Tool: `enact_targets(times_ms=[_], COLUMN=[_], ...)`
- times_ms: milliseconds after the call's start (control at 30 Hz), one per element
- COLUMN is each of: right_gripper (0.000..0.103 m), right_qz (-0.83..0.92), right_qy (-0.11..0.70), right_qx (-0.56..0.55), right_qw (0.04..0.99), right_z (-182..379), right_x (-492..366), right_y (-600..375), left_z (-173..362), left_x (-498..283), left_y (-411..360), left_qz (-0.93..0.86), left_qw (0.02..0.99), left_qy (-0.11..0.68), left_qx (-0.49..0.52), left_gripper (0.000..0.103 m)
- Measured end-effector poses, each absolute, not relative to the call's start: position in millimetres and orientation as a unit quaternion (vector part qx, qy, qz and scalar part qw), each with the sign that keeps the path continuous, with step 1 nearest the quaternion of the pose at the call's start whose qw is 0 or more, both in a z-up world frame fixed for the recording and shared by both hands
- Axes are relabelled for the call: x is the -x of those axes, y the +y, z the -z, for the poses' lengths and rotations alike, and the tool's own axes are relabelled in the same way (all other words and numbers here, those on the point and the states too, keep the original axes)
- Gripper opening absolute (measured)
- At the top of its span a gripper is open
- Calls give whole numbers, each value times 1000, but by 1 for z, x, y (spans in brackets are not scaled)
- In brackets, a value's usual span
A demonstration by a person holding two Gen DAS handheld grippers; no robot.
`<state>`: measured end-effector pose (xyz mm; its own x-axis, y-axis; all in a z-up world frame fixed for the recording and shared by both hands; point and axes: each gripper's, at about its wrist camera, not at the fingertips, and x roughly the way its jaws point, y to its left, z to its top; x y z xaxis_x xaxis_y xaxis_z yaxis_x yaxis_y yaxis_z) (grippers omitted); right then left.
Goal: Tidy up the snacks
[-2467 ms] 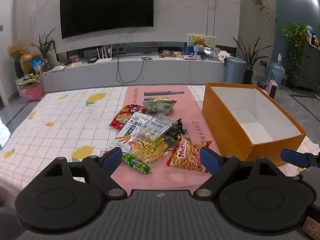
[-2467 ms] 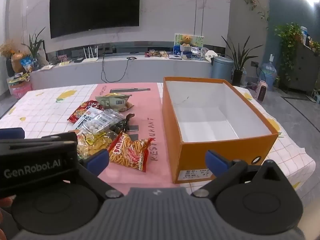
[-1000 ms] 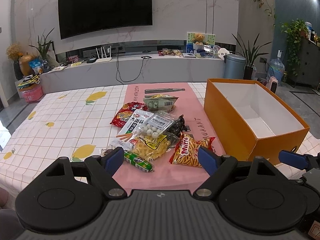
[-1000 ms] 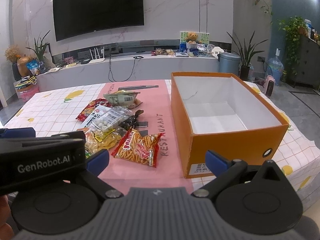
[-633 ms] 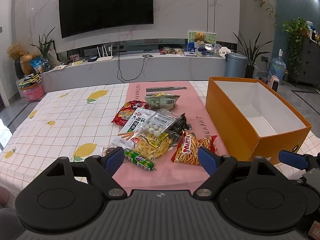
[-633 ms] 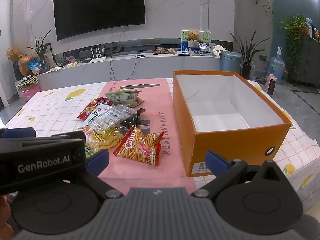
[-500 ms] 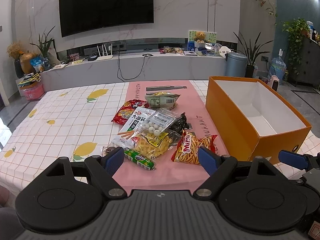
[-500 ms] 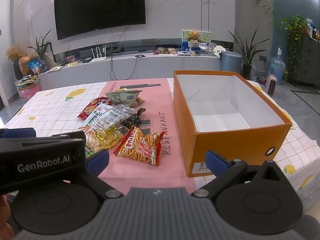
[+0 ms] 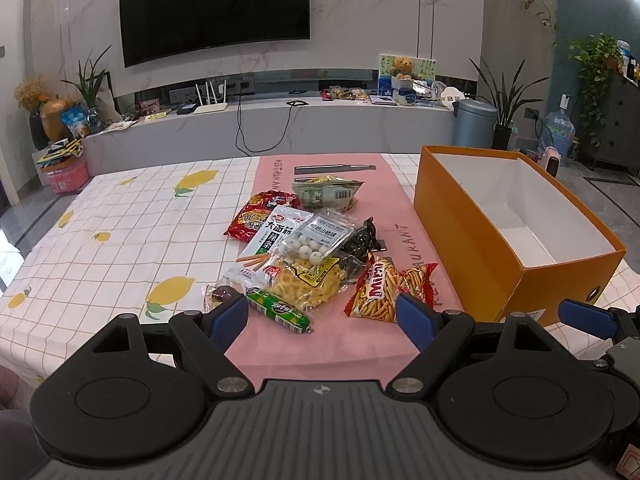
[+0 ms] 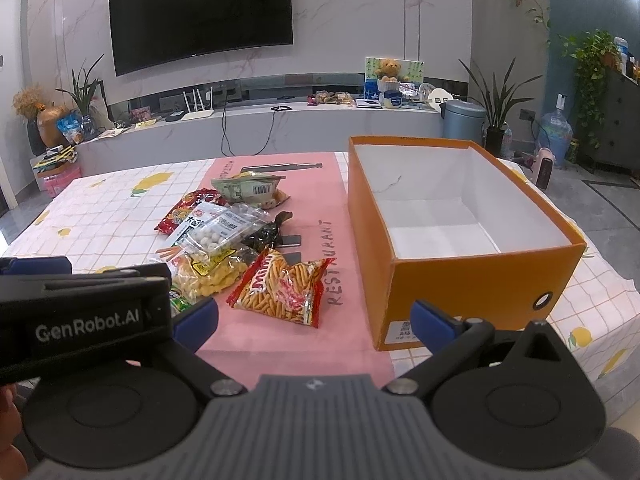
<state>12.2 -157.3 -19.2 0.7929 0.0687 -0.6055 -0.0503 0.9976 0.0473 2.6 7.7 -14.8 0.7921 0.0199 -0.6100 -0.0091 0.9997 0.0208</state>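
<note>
A pile of snack packets (image 9: 308,240) (image 10: 224,236) lies on the pink table runner (image 9: 280,344). Nearest me are a red packet of orange sticks (image 9: 386,290) (image 10: 280,288), a green sausage stick (image 9: 278,308) and a yellow crisp bag (image 9: 308,284). To the right stands an orange box (image 9: 516,280) (image 10: 472,276), white inside, nothing in it. My left gripper (image 9: 322,318) is open just short of the pile. My right gripper (image 10: 314,320) is open near the box's front corner. Neither holds anything.
A white checked tablecloth with lemon prints (image 9: 112,248) covers the table. A dark flat strip (image 9: 334,168) lies at the runner's far end. Beyond the table are a long grey TV bench (image 9: 280,128), a wall TV (image 9: 216,4), a bin (image 9: 474,124) and plants.
Both grippers have drawn back and risen a little, so the pile and box sit slightly farther off. Both stay open; no snack has moved.
</note>
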Motion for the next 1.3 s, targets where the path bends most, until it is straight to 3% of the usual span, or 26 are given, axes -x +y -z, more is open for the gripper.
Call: enact_targets(times_ms=[500,933,1167,1200,1300], right_gripper=[100,99,91,85,82], right_qz=[-41,-161,-215,-217,-225], right_qy=[316,197,165,166,197], right_qx=[-1,40,120,126,123], right_qw=[948,966,955,954,946], right_z=[22,45,57,60,71], right_x=[-13,-8,-13,-16,-33], right_y=[-154,-159,-123,-120,-117], left_z=[16,25,33,35,42], left_x=[-3,-28,-37,-40,-51], left_y=[7,54,81,84,92], left_qz=[-12,-51,-79,-81,-85], left_qw=[947,958,965,964,960], left_qy=[322,281,251,252,268], left_qx=[-16,5,-25,-22,-9], left_gripper=[98,98,98,98,98])
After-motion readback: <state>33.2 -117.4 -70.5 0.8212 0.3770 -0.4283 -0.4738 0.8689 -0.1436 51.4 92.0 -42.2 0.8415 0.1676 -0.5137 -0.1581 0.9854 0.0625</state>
